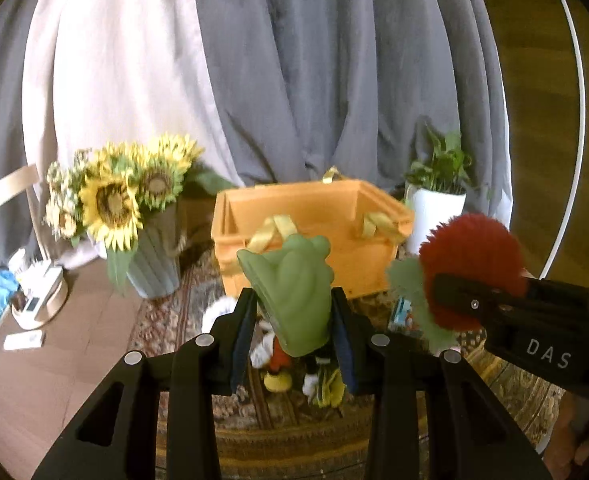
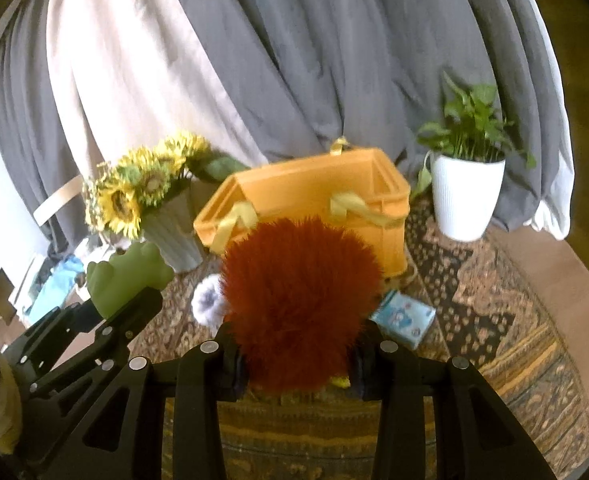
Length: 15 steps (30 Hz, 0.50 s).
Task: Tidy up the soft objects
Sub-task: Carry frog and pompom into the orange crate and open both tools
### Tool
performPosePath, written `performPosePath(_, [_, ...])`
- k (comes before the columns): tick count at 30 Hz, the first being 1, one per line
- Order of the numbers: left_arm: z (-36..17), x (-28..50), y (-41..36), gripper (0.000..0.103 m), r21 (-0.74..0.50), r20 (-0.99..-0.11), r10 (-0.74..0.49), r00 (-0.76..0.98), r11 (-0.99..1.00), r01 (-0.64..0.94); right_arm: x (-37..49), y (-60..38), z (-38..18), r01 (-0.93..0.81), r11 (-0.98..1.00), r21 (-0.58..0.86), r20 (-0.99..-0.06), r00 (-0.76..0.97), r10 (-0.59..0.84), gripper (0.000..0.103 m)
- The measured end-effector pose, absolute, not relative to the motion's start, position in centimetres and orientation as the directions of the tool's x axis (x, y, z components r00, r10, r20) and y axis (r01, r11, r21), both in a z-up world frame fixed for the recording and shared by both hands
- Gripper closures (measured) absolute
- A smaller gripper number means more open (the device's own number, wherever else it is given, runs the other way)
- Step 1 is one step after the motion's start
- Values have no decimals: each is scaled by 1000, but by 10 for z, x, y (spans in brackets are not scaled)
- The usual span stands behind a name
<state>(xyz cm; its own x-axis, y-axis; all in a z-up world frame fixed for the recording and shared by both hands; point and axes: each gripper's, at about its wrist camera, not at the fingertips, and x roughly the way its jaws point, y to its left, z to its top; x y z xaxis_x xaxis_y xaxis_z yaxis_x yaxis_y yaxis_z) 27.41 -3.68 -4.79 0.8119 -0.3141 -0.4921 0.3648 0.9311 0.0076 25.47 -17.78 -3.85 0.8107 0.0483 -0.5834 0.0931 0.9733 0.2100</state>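
Observation:
My left gripper (image 1: 292,320) is shut on a green soft frog toy (image 1: 294,284) and holds it up in front of the orange crate (image 1: 358,196). My right gripper (image 2: 294,354) is shut on a fluffy red plush (image 2: 298,292), also raised before the crate (image 2: 382,168). The red plush (image 1: 470,256) and the right gripper show at the right of the left wrist view. The frog (image 2: 126,276) and the left gripper show at the left of the right wrist view. More small toys (image 1: 286,364) lie on the rug below the frog.
The crate has yellow strap handles (image 2: 350,204). A sunflower vase (image 1: 154,264) stands left of it, a white potted plant (image 2: 466,196) right. A white fluffy item (image 2: 206,300) and a blue packet (image 2: 404,318) lie on the patterned rug (image 2: 514,340). Grey and white curtains hang behind.

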Motion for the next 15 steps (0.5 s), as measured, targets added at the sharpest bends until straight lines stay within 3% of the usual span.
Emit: performPosePath(15, [-4,301,-60,66,15,-422,-264,867,955,298,297,-208,5,4,981,192,-498,862,94,64])
